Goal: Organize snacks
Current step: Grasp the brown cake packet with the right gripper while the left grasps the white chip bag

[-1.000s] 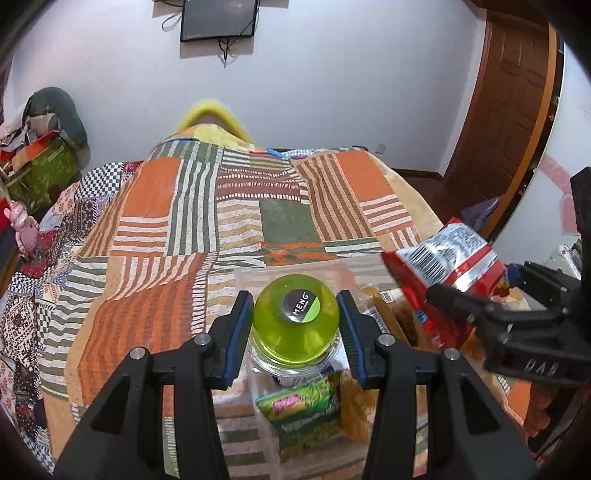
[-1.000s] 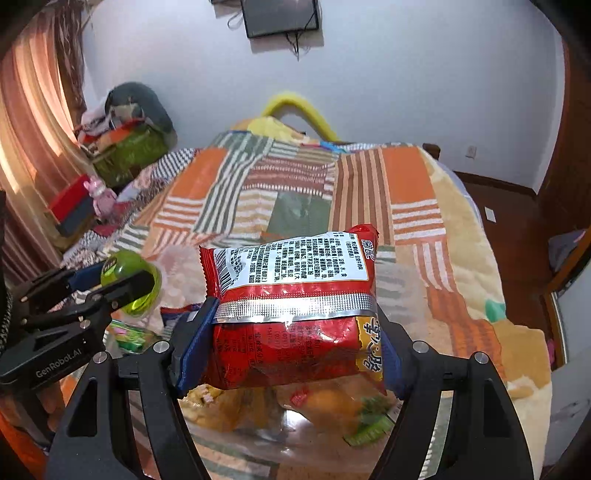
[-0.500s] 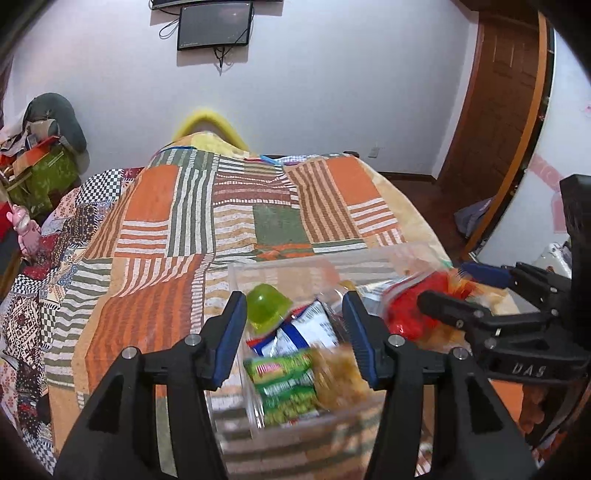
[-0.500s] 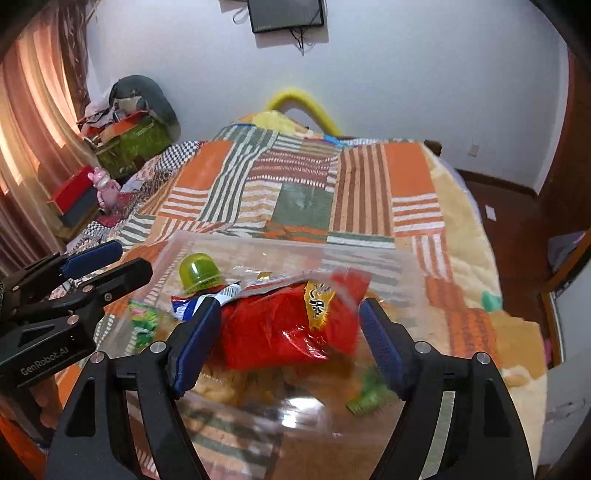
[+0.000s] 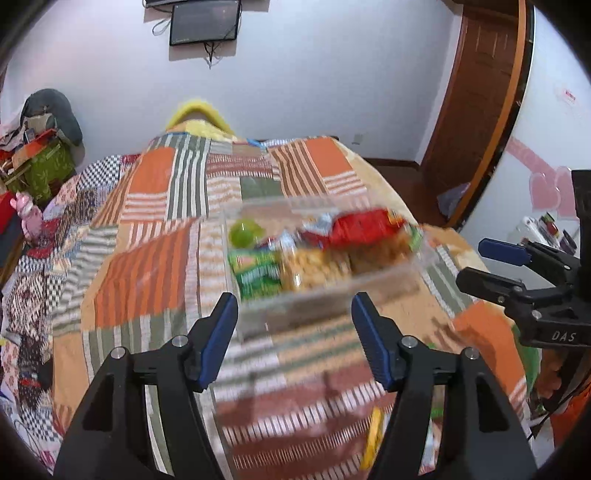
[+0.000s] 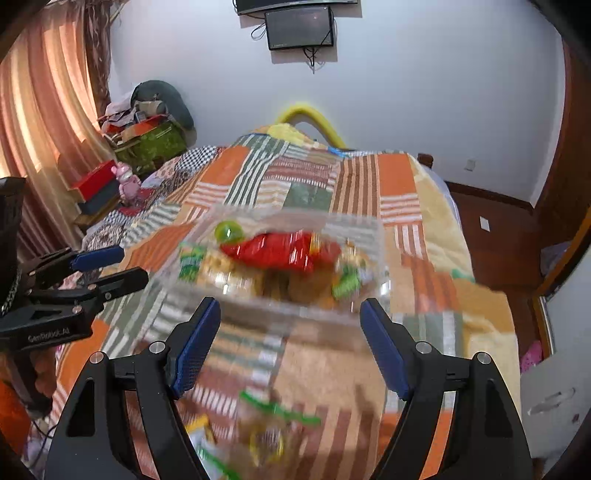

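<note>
With the clear bin [image 5: 369, 284] on the bed already holding the red bag [image 6: 280, 251] and green cup [image 5: 242, 232], left gripper [image 5: 293, 332] and right gripper [image 6: 290, 339] jaws stand apart, empty; loose packets [image 6: 273, 435] nearer await collection

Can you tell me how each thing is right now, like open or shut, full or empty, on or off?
Left gripper: open, holding nothing.
Right gripper: open, holding nothing.
Clear box: no lid on, full of snacks.
Red bag: lying on top in the box.
Green cup: inside the box.
Screen: dark.
</note>
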Demonstrator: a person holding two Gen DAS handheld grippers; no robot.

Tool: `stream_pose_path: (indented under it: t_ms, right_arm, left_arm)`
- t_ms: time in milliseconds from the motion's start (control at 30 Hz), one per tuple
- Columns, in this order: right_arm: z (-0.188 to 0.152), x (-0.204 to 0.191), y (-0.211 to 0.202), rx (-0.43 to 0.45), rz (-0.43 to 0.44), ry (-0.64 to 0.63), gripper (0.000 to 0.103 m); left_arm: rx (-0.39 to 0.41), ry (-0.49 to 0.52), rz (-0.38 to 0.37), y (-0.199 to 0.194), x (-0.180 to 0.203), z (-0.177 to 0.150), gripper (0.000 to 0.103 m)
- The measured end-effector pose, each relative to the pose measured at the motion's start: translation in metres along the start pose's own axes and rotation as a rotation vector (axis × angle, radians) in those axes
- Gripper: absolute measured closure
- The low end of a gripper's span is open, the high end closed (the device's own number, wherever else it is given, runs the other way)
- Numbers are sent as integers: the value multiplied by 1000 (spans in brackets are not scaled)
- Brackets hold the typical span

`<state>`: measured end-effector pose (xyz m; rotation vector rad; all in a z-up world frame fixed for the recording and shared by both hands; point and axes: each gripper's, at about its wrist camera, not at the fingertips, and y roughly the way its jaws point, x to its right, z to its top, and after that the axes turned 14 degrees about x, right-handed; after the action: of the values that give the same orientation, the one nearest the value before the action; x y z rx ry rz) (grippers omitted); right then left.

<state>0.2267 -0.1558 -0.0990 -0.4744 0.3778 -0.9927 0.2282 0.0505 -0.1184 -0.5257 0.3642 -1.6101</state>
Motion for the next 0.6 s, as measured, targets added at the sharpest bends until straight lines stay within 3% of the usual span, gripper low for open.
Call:
stream_pose_path:
  t_ms: [267, 500, 600]
  right_arm:
    - [-56, -8, 8, -119, -1, 37, 28]
    - [-88, -7, 33, -227, 2, 91, 28]
    - [-98, -12, 32, -246, 22, 93, 37]
  left_arm:
    - [-75, 29, -2, -17, 18, -52, 37]
    - [-137, 30, -59, -20, 40, -84, 34]
    - [-149, 44, -78, -19, 52, -89, 32]
